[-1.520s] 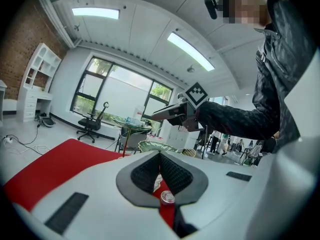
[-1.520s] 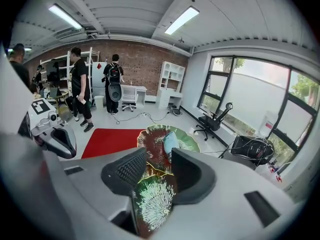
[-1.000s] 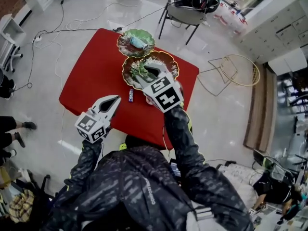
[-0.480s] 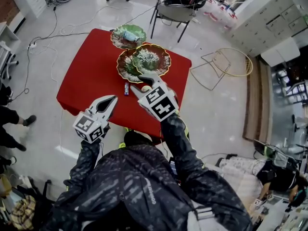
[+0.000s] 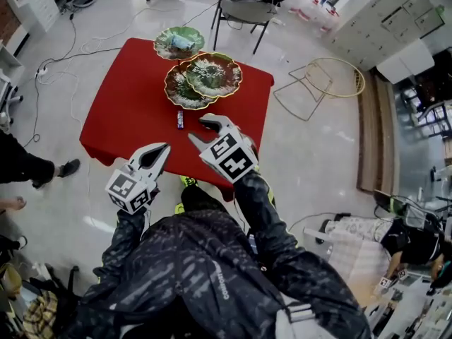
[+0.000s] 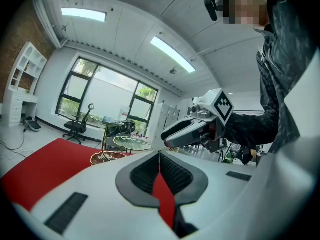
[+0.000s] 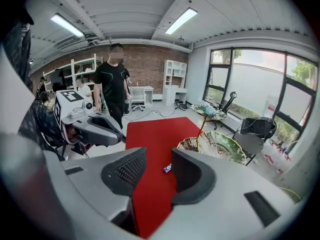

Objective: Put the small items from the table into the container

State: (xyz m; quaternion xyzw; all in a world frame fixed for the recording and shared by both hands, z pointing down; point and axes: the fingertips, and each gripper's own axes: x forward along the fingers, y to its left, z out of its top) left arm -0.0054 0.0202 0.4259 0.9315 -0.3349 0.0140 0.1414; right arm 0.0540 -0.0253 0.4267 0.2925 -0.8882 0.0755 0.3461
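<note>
A small bar [image 5: 180, 119] lies on the red table [image 5: 120, 111] just beside overlapping plates [image 5: 205, 80]. The right gripper [image 5: 196, 128] has its jaws parted and empty; the left gripper [image 5: 161, 150] is clenched. A chair [image 5: 244, 9] stands beyond.

Worn: jacket [image 5: 198, 274] — dark, grey-black mottled print, small pale lettering on back; long sleeves [image 5: 258, 203]. Handheld left gripper [image 5: 161, 151], right gripper [image 5: 198, 128] — white moulded shells, black ribbed pads [image 7: 131, 170], marker cube [image 5: 227, 155] white with black squares.
</note>
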